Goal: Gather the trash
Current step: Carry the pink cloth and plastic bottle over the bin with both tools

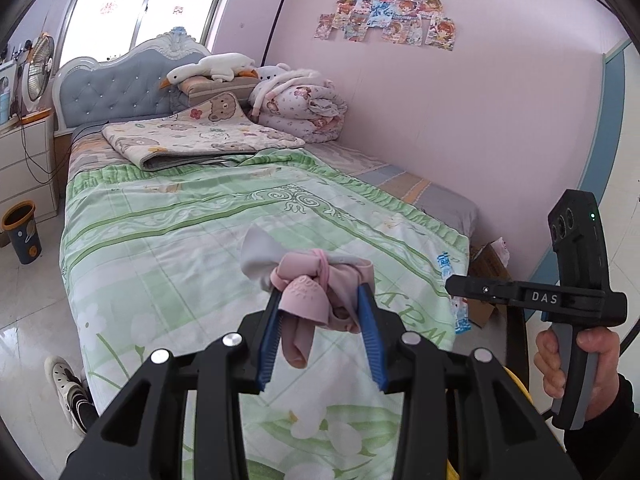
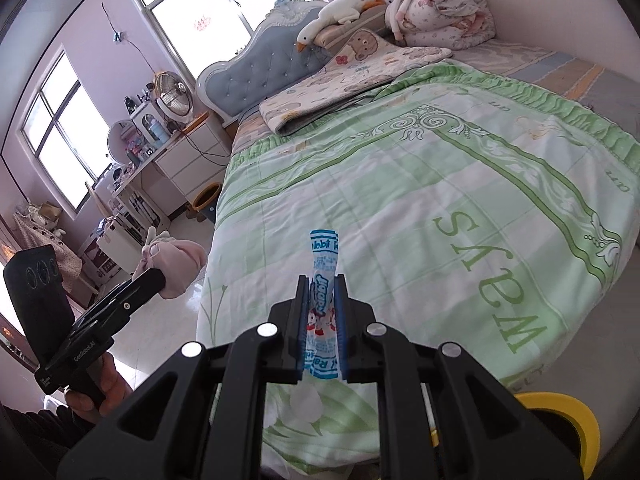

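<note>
While the left wrist view looks down the length of a bed (image 1: 168,248), the left gripper (image 1: 320,300) sits at the lower middle of the frame, its blue jaws pinching a pink and white cloth bundle (image 1: 308,280) above the green quilt. At the right edge, a hand (image 1: 576,364) holds the right gripper (image 1: 452,282), seen from the side, with a blue and white wrapper (image 1: 448,264) showing past its tip. A dark bin with an orange rim (image 1: 22,232) stands on the floor at the left edge.

Through the right wrist view, the right gripper (image 2: 322,300) fills the lower middle, jaws pressed together on the wrapper (image 2: 323,264), which sticks upward over the quilt. At the left edge the left gripper (image 2: 160,276) carries the cloth bundle (image 2: 176,260) over the floor.
</note>
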`<state>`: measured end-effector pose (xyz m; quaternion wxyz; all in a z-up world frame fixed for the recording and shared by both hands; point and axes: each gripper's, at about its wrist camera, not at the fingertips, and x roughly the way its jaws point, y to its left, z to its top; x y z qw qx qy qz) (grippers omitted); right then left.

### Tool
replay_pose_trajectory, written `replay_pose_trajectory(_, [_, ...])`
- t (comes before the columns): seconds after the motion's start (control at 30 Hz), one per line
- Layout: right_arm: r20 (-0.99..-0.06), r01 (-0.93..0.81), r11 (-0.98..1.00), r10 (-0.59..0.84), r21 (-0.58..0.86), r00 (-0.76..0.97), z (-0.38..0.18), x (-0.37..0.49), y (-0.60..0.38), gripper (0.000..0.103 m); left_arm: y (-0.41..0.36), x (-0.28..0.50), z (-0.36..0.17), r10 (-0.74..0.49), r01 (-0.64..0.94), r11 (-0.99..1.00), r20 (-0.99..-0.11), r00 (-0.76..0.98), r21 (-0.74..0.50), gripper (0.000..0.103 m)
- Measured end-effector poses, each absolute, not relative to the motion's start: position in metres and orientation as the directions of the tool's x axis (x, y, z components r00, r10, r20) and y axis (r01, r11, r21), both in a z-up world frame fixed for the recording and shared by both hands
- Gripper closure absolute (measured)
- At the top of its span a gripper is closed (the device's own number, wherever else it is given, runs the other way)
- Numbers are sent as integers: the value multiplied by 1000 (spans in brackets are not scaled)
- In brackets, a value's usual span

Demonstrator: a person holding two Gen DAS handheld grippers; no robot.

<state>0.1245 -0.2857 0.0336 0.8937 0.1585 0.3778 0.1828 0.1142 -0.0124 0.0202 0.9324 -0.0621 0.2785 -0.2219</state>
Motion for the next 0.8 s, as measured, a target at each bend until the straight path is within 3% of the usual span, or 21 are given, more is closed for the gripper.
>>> replay_pose_trajectory(0.6, [-579,-115,899,366,423,729,33,16,-356,91,-93,52,42,-544,533,831,-436,717,-160,68])
replay_pose_trajectory(0.8, [-584,-53,907,314,419,749,24,-14,-379,91,-127,52,26,-581,586,794,-490,650,-164,68])
